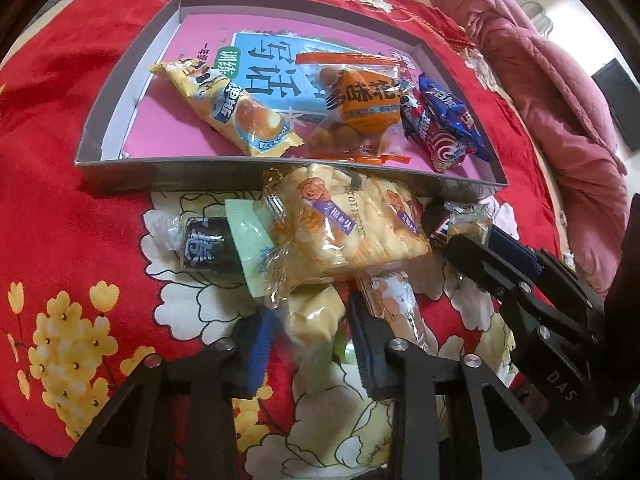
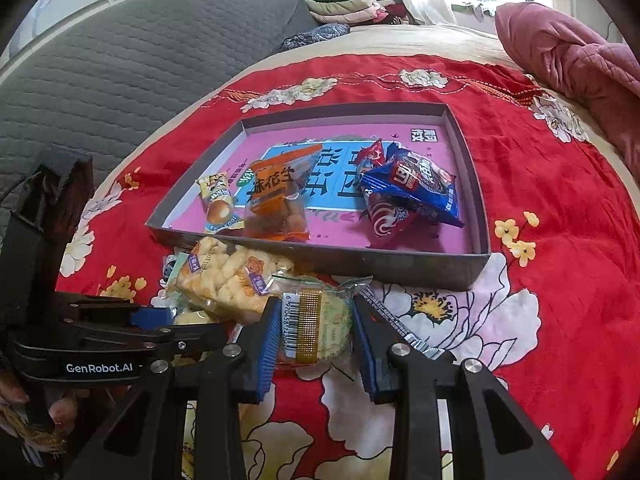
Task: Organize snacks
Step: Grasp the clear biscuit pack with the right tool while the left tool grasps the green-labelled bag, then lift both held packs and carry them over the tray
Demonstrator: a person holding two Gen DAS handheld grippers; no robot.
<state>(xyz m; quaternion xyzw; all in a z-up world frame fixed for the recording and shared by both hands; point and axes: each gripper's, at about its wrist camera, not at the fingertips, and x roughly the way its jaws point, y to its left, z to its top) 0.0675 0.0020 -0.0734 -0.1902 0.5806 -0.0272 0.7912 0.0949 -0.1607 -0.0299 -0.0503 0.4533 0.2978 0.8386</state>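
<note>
**Snacks half sorted: two grippers closed on packets in front of the box**

Snacks lie in two groups on a red floral bedspread [image 2: 560, 208]. Four are already inside a shallow grey cardboard box [image 2: 476, 220]: a yellow cake packet [image 1: 224, 108], an orange peanut packet [image 1: 360, 108] and two blue-and-red packets [image 1: 444, 120]. A loose pile sits just in front of the box's near wall, topped by a clear bag of puffed rice crackers [image 1: 344, 228].

The right gripper [image 2: 314, 328] is narrowed onto a round rice cake in clear wrap [image 2: 320, 320], its blue pads pressing both sides. The left gripper [image 1: 312, 328] is narrowed around a small pale yellow packet [image 1: 316, 312] at the pile's near edge; its pads seem to touch the wrapper.

These packets look light, crinkly and slippery, with brittle contents. Hold each gently across the filled middle rather than by the thin sealed ends.
</note>
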